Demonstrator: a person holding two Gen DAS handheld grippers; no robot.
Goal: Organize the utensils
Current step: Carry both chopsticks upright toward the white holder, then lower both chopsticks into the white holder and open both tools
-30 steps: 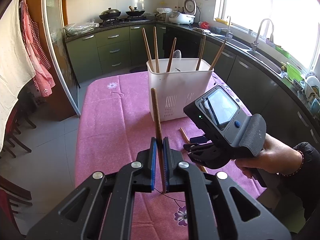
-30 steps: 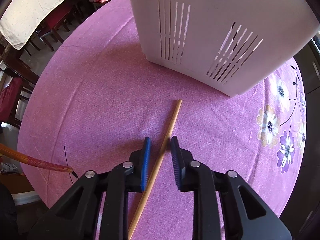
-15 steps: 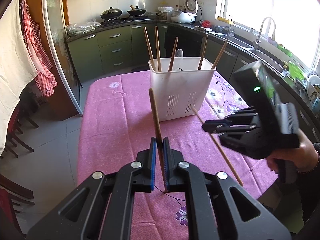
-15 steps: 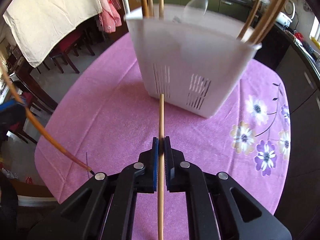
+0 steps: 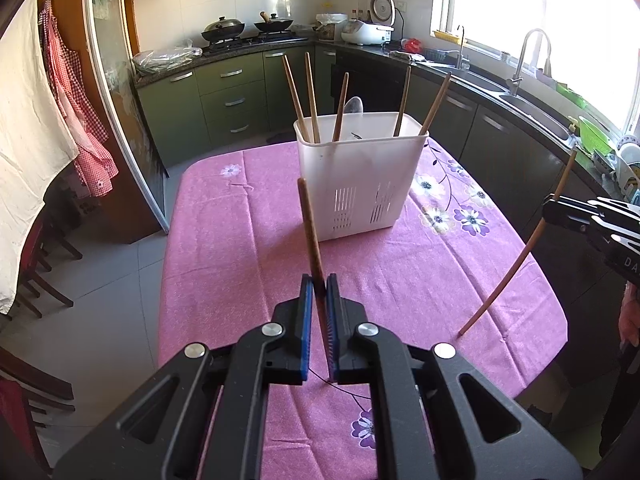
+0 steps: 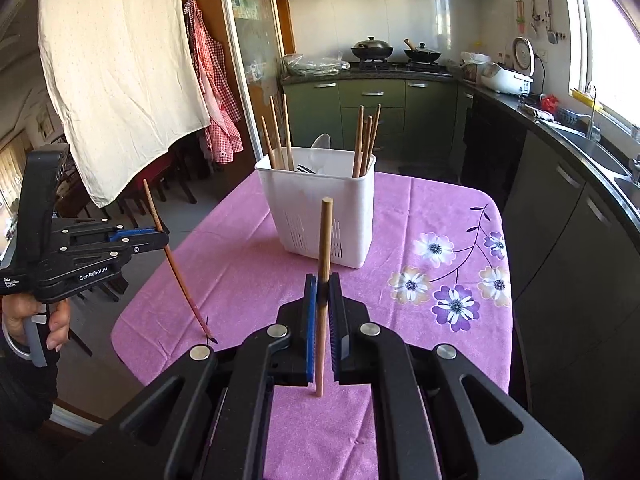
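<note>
A white slotted utensil holder (image 5: 360, 184) stands on the pink table (image 5: 240, 240), with several wooden chopsticks and a spoon upright in it; it also shows in the right wrist view (image 6: 320, 208). My left gripper (image 5: 319, 292) is shut on a dark wooden chopstick (image 5: 309, 228), held upright near the table's front. My right gripper (image 6: 323, 294) is shut on a lighter chopstick (image 6: 325, 248), raised above the table. The right gripper appears at the right edge of the left wrist view (image 5: 560, 210), its chopstick (image 5: 516, 264) slanting down. The left gripper shows at the left of the right wrist view (image 6: 160, 238).
The pink flowered tablecloth covers the table (image 6: 440, 220). Dark green kitchen cabinets (image 5: 224, 96) and a counter with a sink (image 5: 520, 92) run behind and to the right. Chairs (image 5: 36, 264) and hanging cloths (image 6: 120, 72) are at the left.
My right gripper closed on the chopstick that lay on the table, lifted it and swung out to the right, now level. My left gripper kept its chopstick and drew back slightly.
</note>
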